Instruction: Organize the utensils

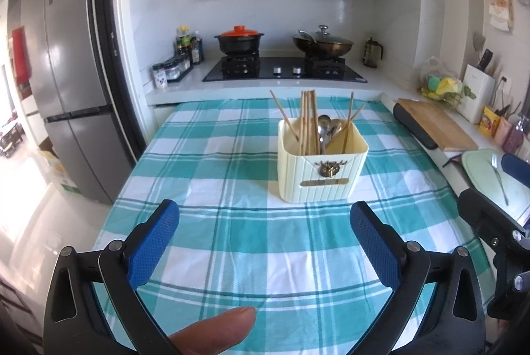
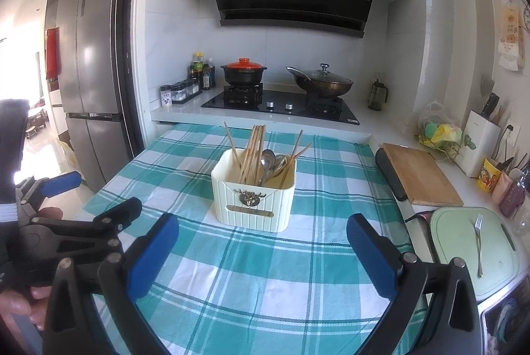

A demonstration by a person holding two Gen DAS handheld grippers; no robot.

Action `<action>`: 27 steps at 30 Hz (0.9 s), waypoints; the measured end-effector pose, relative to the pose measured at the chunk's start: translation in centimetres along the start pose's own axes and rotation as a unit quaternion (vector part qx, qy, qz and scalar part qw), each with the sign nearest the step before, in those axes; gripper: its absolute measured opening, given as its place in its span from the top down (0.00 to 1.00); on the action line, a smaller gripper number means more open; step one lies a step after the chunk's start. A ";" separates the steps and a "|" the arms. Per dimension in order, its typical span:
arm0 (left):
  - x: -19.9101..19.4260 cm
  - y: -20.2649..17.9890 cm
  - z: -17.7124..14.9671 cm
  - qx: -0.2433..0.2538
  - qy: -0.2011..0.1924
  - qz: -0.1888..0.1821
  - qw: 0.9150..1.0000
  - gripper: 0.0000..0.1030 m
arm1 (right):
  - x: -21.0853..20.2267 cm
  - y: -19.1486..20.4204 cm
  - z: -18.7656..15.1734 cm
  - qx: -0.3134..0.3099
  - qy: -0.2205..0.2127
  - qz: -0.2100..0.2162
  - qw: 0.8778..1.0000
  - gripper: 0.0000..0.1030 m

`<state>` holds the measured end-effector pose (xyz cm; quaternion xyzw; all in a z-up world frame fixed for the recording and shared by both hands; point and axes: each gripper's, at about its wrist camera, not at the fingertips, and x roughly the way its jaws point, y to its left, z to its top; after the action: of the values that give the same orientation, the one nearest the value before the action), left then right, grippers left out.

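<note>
A cream ribbed utensil holder (image 1: 322, 171) (image 2: 254, 201) stands on the teal checked tablecloth (image 1: 251, 242) (image 2: 265, 272). Several wooden chopsticks (image 1: 308, 123) (image 2: 253, 152) and metal spoons (image 1: 324, 129) (image 2: 269, 161) stick up from it. A metal fork (image 1: 499, 181) (image 2: 478, 244) lies on a pale green board (image 1: 480, 169) (image 2: 463, 259) to the right, off the cloth. My left gripper (image 1: 265, 230) is open, well short of the holder, nothing between its blue pads. My right gripper (image 2: 261, 239) is open too, just before the holder. The left gripper (image 2: 82, 196) also shows at the right wrist view's left edge.
Behind the table runs a counter with a gas hob (image 2: 281, 104), a black pot with an orange lid (image 2: 244, 73), a lidded wok (image 2: 323, 81) and spice jars (image 2: 185, 89). A wooden cutting board (image 2: 420, 174) and knife block (image 2: 480, 143) sit right. A fridge (image 2: 89, 73) stands left.
</note>
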<state>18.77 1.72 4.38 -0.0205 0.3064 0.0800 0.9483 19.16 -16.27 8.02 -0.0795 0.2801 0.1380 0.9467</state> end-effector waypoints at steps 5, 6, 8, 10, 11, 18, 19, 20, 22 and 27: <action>-0.1 0.0 -0.1 0.000 -0.001 0.000 1.000 0.00 | -0.2 0.0 0.1 0.003 0.004 0.000 1.000 0.00; -0.1 0.0 -0.1 0.000 0.000 -0.001 1.000 0.00 | -0.2 0.0 0.1 0.003 0.004 -0.001 1.000 0.00; -0.2 0.0 0.0 -0.002 -0.001 0.000 1.000 0.00 | -0.3 0.0 0.1 0.004 0.004 0.002 1.000 0.00; -0.2 0.1 0.1 -0.004 -0.001 0.001 1.000 0.00 | -0.4 0.0 0.1 0.005 0.004 0.003 1.000 0.00; -0.2 0.2 0.1 -0.005 -0.001 0.001 1.000 0.00 | -0.4 0.0 0.1 0.005 0.004 0.003 1.000 0.00; -0.2 0.3 0.1 -0.004 -0.002 0.001 1.000 0.00 | -0.8 0.2 0.0 0.002 0.004 0.007 1.000 0.00; -0.2 0.3 0.1 -0.004 -0.001 0.001 1.000 0.00 | -0.8 0.3 0.0 0.002 0.005 0.008 1.000 0.00; -0.2 0.3 0.1 -0.003 -0.001 0.001 1.000 0.00 | -0.8 0.3 0.0 0.002 0.005 0.008 1.000 0.00; -0.3 0.3 0.2 -0.001 -0.001 0.001 1.000 0.00 | -0.9 0.4 0.0 0.003 0.006 0.008 1.000 0.00; -0.3 0.2 0.1 0.000 -0.002 0.001 1.000 0.00 | -1.0 0.3 0.0 0.003 0.006 0.007 1.000 0.00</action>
<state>18.56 1.86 4.69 -0.0202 0.3048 0.0806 0.9488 18.28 -16.15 8.53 -0.0758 0.2869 0.1437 0.9441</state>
